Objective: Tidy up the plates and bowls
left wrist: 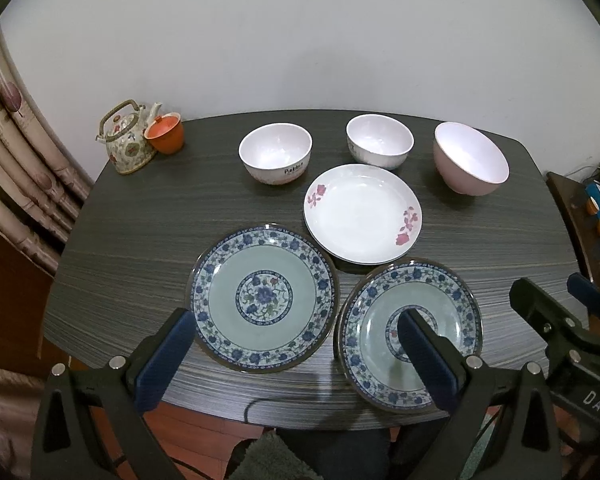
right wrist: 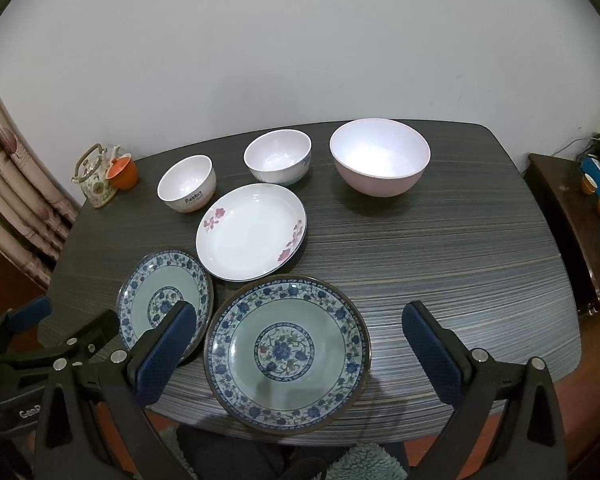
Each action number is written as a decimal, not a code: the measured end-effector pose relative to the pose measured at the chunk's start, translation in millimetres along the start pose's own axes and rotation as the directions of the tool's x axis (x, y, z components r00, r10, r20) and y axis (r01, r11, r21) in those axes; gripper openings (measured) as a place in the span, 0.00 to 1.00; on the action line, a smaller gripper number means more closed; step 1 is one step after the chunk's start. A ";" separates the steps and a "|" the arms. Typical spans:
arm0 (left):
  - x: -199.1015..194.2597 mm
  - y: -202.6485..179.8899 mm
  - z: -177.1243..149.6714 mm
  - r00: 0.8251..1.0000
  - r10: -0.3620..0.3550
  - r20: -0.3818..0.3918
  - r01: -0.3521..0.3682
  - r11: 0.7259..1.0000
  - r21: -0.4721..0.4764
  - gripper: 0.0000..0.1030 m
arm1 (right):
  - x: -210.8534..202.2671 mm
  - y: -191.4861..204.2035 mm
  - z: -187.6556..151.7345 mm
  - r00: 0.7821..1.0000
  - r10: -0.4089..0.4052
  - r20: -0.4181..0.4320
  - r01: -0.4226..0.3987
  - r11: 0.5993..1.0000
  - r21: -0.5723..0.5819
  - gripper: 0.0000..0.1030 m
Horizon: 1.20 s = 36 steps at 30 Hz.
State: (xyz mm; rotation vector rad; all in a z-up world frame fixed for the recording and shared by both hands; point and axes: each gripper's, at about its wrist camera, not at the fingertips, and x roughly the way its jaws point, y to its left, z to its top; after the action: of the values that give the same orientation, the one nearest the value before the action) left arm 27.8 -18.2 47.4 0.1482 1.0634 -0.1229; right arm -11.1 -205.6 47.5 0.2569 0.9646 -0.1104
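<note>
blue-patterned plates: two (left wrist: 264, 298) (left wrist: 410, 334), side by side at table's near edge
white floral plate (left wrist: 363, 213): just behind them
bowls: Rabbit bowl (left wrist: 275, 153), white bowl (left wrist: 380, 141), pink bowl (left wrist: 471, 158), upright along back

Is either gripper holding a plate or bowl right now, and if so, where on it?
Nothing is held. The left gripper and right gripper are both open above the table's near edge, with the blue plates below them untouched.

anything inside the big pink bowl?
Nothing visible: the big pink bowl shows a bare white interior down to the bottom in the right wrist view. Only the inner face of its near wall is hidden by the rim.
</note>
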 end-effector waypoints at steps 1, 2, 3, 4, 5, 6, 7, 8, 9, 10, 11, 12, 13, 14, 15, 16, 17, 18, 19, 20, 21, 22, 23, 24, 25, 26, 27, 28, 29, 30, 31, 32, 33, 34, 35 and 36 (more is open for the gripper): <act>1.3 1.3 -0.7 1.000 -0.002 -0.001 0.001 1.000 -0.002 1.00 | 1.0 0.5 -0.1 1.000 0.003 -0.002 -0.003 1.000 0.000 0.99; 2.8 2.5 -1.2 1.000 -0.004 -0.004 0.004 1.000 -0.007 1.00 | 1.9 0.9 -0.4 1.000 0.005 -0.003 -0.005 1.000 -0.002 0.99; 4.8 4.2 -1.7 1.000 -0.006 -0.009 0.006 1.000 -0.013 1.00 | 2.8 1.5 -0.6 1.000 0.005 -0.003 -0.005 1.000 -0.004 0.99; 6.9 6.4 -2.3 1.000 -0.008 -0.012 0.008 1.000 -0.020 1.00 | 3.9 2.5 -1.0 1.000 0.008 -0.004 -0.008 1.000 -0.007 0.99; 8.0 7.2 -2.3 1.000 -0.008 -0.015 0.007 1.000 -0.023 1.00 | 5.0 2.9 -1.2 1.000 0.012 -0.006 -0.012 1.000 -0.008 0.99; 10.2 9.5 -2.8 1.000 -0.009 -0.019 0.008 1.000 -0.030 1.00 | 6.4 3.0 -1.9 1.000 0.018 -0.008 -0.018 1.000 -0.010 0.99; 12.8 12.6 -3.4 1.000 -0.013 -0.025 0.012 0.999 -0.038 1.00 | 7.5 3.7 -2.5 1.000 0.024 -0.010 -0.024 1.000 -0.013 0.99; 13.9 14.8 -3.6 0.999 -0.016 -0.028 0.015 0.999 -0.043 1.00 | 8.9 4.1 -3.1 0.999 0.031 -0.011 -0.031 0.999 -0.015 0.99; 16.4 18.6 -4.3 0.999 -0.027 -0.033 0.025 0.998 -0.055 1.00 | 11.1 4.7 -3.6 0.999 0.038 -0.015 -0.038 0.999 -0.016 0.99; 17.9 21.0 -4.4 0.999 -0.033 -0.038 0.030 0.998 -0.064 1.00 | 12.2 6.3 -4.5 0.999 0.046 -0.020 -0.047 0.999 -0.015 0.99; 21.0 24.5 -4.8 0.998 -0.042 -0.046 0.038 0.996 -0.075 1.00 | 14.0 6.7 -5.2 0.998 0.057 -0.023 -0.058 0.998 -0.015 0.99; 23.9 29.2 -5.2 0.997 -0.058 -0.053 0.053 0.994 -0.091 1.00 | 16.1 7.3 -6.0 0.997 0.074 -0.025 -0.075 0.997 -0.017 0.99; 26.1 32.9 -5.4 0.996 -0.070 -0.057 0.064 0.992 -0.105 1.00 | 18.3 8.0 -6.3 0.996 0.086 -0.030 -0.087 0.996 -0.020 0.99; 30.1 39.0 -5.6 0.994 -0.087 -0.065 0.078 0.989 -0.124 1.00 | 20.5 8.8 -6.6 0.994 0.102 -0.038 -0.103 0.995 -0.018 0.99; 32.4 41.6 -6.4 0.993 -0.094 -0.073 0.083 0.987 -0.135 1.00 | 23.7 8.4 -7.0 0.990 0.134 -0.049 -0.135 0.991 -0.009 0.99; 35.0 46.2 -7.1 0.991 -0.106 -0.079 0.093 0.984 -0.152 1.00 | 26.2 8.4 -6.9 0.985 0.162 -0.057 -0.162 0.987 -0.001 0.99; 39.1 53.9 -7.7 0.988 -0.128 -0.087 0.111 0.978 -0.178 1.00 | 29.3 8.3 -7.0 0.981 0.180 -0.066 -0.180 0.984 0.006 0.98; 42.7 59.3 -7.7 0.985 -0.142 -0.094 0.122 0.973 -0.195 1.00 | 33.2 8.1 -7.1 0.977 0.199 -0.077 -0.198 0.980 0.015 0.96; 44.5 62.1 -7.5 0.984 -0.149 -0.099 0.126 0.971 -0.205 1.00 | 36.6 8.2 -7.3 0.972 0.221 -0.085 -0.220 0.975 0.023 0.93; 47.4 68.0 -7.4 0.982 -0.159 -0.106 0.132 0.966 -0.222 0.98 | 40.0 8.3 -7.4 0.965 0.245 -0.091 -0.243 0.969 0.030 0.92; 51.1 75.2 -7.6 0.979 -0.169 -0.112 0.137 0.960 -0.245 0.97 | 44.1 8.4 -7.0 0.959 0.264 -0.100 -0.262 0.964 0.036 0.90; 54.0 81.4 -7.6 0.977 -0.177 -0.116 0.142 0.955 -0.262 0.97 | 48.8 8.7 -6.8 0.954 0.277 -0.114 -0.273 0.961 0.047 0.88; 57.4 87.1 -7.6 0.975 -0.183 -0.122 0.144 0.949 -0.280 0.96 | 53.9 8.6 -6.9 0.946 0.299 -0.125 -0.293 0.954 0.063 0.87; 62.3 96.7 -7.9 0.972 -0.194 -0.130 0.146 0.939 -0.310 0.93 | 56.9 9.5 -6.4 0.941 0.313 -0.130 -0.306 0.949 0.072 0.84; 63.6 100.2 -7.7 0.971 -0.198 -0.131 0.148 0.936 -0.321 0.91 | 61.2 9.8 -6.2 0.935 0.326 -0.140 -0.318 0.945 0.082 0.82; 65.9 106.0 -7.6 0.970 -0.205 -0.133 0.150 0.930 -0.336 0.88 | 65.3 10.2 -6.1 0.929 0.337 -0.150 -0.326 0.941 0.093 0.81; 70.7 115.1 -8.0 0.967 -0.214 -0.140 0.151 0.920 -0.360 0.86 | 69.9 10.9 -6.1 0.924 0.348 -0.159 -0.334 0.937 0.104 0.79; 71.8 117.9 -8.6 0.965 -0.219 -0.142 0.154 0.916 -0.370 0.85 | 73.5 11.8 -6.0 0.919 0.357 -0.165 -0.343 0.933 0.108 0.76; 74.6 122.7 -9.0 0.963 -0.229 -0.145 0.158 0.909 -0.385 0.82 | 77.6 13.5 -6.1 0.915 0.363 -0.175 -0.348 0.931 0.110 0.75; 79.3 131.6 -10.1 0.959 -0.242 -0.146 0.164 0.897 -0.411 0.77 | 81.8 14.7 -6.3 0.912 0.366 -0.186 -0.350 0.930 0.112 0.73; 82.3 136.4 -10.8 0.958 -0.250 -0.142 0.170 0.889 -0.425 0.74 | 86.8 16.8 -6.3 0.905 0.377 -0.194 -0.361 0.925 0.113 0.70; 85.3 141.3 -10.9 0.956 -0.258 -0.137 0.176 0.883 -0.436 0.68 | 90.2 18.2 -6.0 0.899 0.389 -0.201 -0.373 0.921 0.113 0.68; 91.3 149.5 -11.9 0.953 -0.271 -0.137 0.182 0.870 -0.458 0.64 | 95.0 19.8 -5.6 0.894 0.394 -0.212 -0.379 0.919 0.111 0.65; 93.1 153.4 -13.3 0.951 -0.278 -0.138 0.185 0.865 -0.467 0.62 | 100.0 21.8 -5.2 0.891 0.396 -0.221 -0.381 0.918 0.110 0.61; 99.6 161.5 -15.3 0.945 -0.296 -0.141 0.193 0.849 -0.492 0.56 | 104.5 24.2 -4.7 0.885 0.405 -0.228 -0.390 0.914 0.111 0.59; 102.9 164.7 -16.2 0.942 -0.305 -0.141 0.197 0.842 -0.503 0.51 | 109.5 26.8 -4.1 0.879 0.414 -0.236 -0.399 0.910 0.111 0.56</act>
State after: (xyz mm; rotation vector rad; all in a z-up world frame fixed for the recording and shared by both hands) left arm 91.6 143.7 -40.3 -0.4472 1.2984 -0.0758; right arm 53.3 -176.4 -40.4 0.5347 1.1438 0.2893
